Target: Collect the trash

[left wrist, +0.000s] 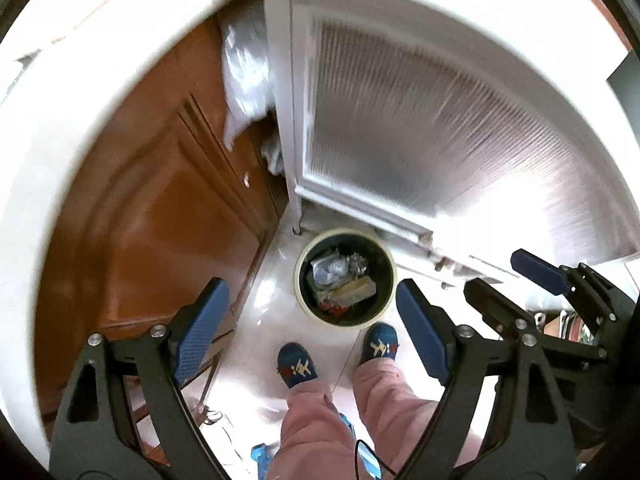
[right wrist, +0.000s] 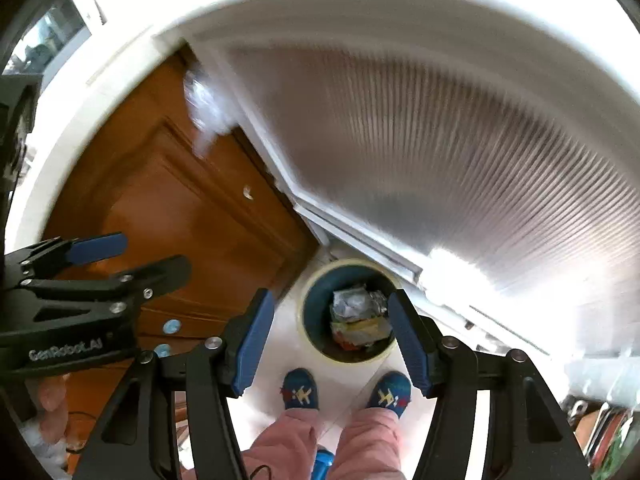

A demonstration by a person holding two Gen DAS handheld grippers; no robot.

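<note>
A round trash bin (left wrist: 385, 256) with a cream rim and a dark inside stands on the white floor below both grippers. It holds crumpled foil, paper and wrappers (left wrist: 340, 276). It also shows in the right wrist view (right wrist: 310, 312). My left gripper (left wrist: 310, 334) is open and empty, high above the floor just short of the bin. My right gripper (right wrist: 330, 344) is open and empty above the bin. The right gripper also shows in the left wrist view (left wrist: 508, 276), and the left gripper in the right wrist view (right wrist: 156, 254), open too.
A brown wooden cabinet door (left wrist: 160, 220) stands to the left of the bin. A white-framed ribbed glass door (left wrist: 420, 120) stands behind it. The person's feet in blue slippers (left wrist: 298, 364) and pink trousers stand just in front of the bin.
</note>
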